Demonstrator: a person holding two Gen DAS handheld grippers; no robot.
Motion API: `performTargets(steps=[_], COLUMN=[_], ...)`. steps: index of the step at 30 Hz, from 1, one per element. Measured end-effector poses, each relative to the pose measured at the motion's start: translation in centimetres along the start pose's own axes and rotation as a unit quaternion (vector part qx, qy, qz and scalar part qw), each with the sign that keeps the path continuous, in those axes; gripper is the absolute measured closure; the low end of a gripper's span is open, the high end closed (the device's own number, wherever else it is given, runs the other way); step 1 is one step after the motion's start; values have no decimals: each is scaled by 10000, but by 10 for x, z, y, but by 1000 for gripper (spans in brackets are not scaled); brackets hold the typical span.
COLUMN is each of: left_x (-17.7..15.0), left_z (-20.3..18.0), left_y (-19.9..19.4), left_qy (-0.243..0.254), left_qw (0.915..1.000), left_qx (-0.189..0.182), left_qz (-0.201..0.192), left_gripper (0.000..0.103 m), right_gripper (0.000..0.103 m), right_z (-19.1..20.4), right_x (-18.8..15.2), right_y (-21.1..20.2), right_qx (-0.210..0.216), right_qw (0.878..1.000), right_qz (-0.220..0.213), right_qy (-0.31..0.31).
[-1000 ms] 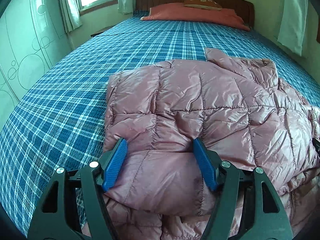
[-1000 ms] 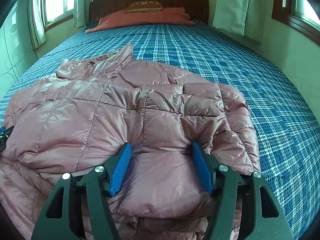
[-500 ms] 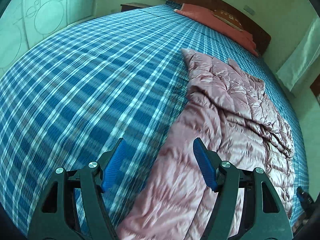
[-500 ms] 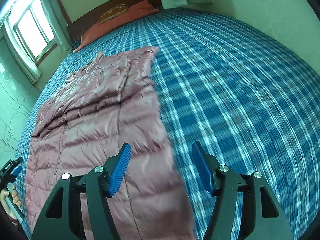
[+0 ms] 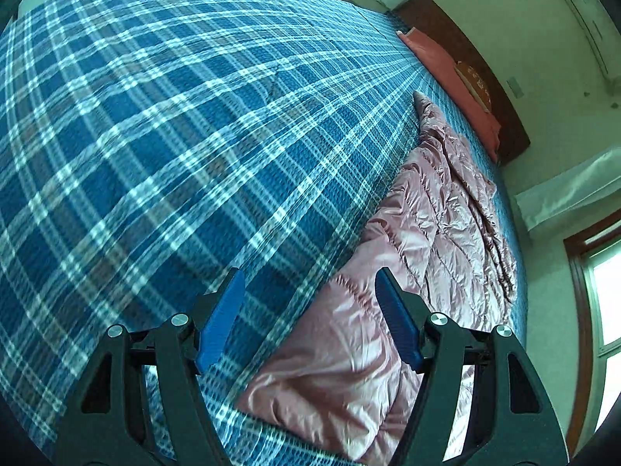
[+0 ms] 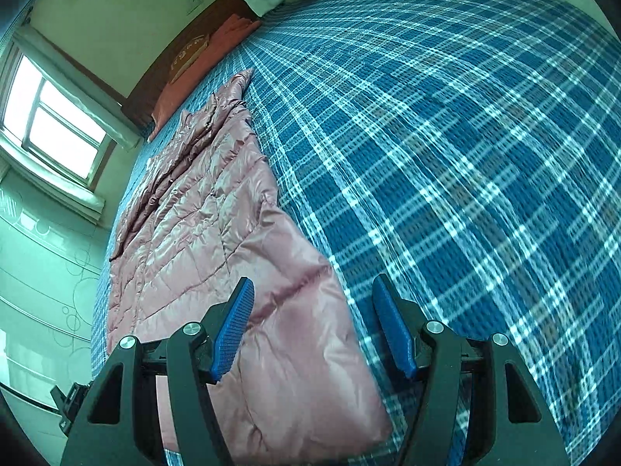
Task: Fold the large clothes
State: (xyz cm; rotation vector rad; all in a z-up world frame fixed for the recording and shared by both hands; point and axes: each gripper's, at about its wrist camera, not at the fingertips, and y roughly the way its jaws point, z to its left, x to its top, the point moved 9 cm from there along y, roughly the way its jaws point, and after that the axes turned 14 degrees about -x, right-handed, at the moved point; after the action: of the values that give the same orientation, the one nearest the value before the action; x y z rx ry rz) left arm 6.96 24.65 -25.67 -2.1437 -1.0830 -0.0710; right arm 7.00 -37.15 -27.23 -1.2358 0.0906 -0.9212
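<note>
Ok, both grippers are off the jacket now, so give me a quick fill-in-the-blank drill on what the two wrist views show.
1. The pink jacket lies on a bedspread with a blue ____ pattern.
2. The jaws of the left gripper stand ____, with nothing clamped between them.
3. In the right wrist view, the jacket lies toward the ____ side of the right gripper.
4. The pillow by the headboard is ____ in colour.

Missing words: plaid; open; left; orange
</note>
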Motion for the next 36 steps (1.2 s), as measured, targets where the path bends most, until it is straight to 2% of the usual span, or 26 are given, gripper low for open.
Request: performTargets(steps=[6,10,15,23,27,30,32,36], left_x=[-26,-44,-63,-68,-69,-71,-71,-65], left_z=[3,0,-7,-18,-35,-36,-31,-12], left_y=[-17,-23,-26,-15,-1,0,-6,-34], left_qy=[-627,-905,-1262,-1229,-1250,-1314,-1416,-1306], left_qw=[9965,9923,9851,9852,9825,9826,9812,9855], left_qx=[-557,-847,-1162,-1196,-1383,-1309,-1310,-1042], left_qz=[48,71,117,-80,-14,5,-32,-291], left_gripper=[34,34,34,34,34,34,34,34], right_gripper=[35,35,35,34,35,36,36,36], right_z=[-6,2,13,29,38,39,37,32], right_x=[-23,-42,-56,-49,-45,-45,-45,-49], right_y=[-15,-20,-24,-19,-14,-13,-14,-15], right_qx=[253,768,1105,1288,1250,1260,1290,1320], right_qw=[9996,9965,9931,9900,9906,9902,9899,9895], right_qz=[-2,159,161,-40,-84,-72,-61,-42], right_qy=[109,290,363,574,543,590,587,592])
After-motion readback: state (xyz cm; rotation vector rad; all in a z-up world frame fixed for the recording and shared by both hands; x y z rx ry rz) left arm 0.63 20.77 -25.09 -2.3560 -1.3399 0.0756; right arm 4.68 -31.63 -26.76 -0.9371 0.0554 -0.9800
